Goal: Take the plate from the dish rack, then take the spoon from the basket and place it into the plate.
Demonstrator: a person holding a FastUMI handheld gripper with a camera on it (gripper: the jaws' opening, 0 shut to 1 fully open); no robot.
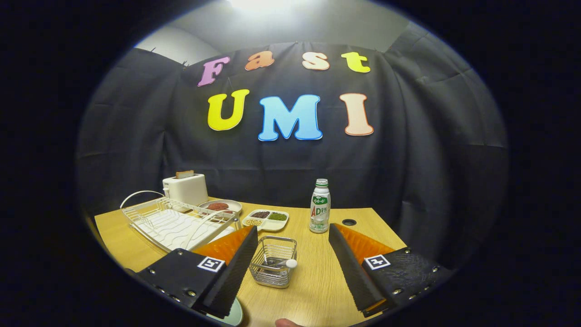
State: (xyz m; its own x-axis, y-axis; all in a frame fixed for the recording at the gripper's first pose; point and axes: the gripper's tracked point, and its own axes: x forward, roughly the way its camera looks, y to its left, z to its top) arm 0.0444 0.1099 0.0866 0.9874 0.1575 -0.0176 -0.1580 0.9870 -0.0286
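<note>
Nearest, the jaws (290, 254) are standing wide apart and holding nothing, hovering above the wooden tabletop (317, 281). Under the left finger, a pale green plate (233, 315) is peeking out, lying flat on the tabletop. Between the fingers, closer to the left one, a small wire basket (273, 268) is sitting upright, and a spoon (289, 263) with a white rounded end is leaning at its rim. Beyond the left finger, a white dish rack (168, 222) is lying on the tabletop. Just ahead of the fingers, a divided dish of beans (266, 219) and a white bottle with a green label (320, 206) are standing. Farther back, a round plate of reddish food (220, 206) is sitting beside a white toaster (185, 188) that is holding a slice of bread.
</note>
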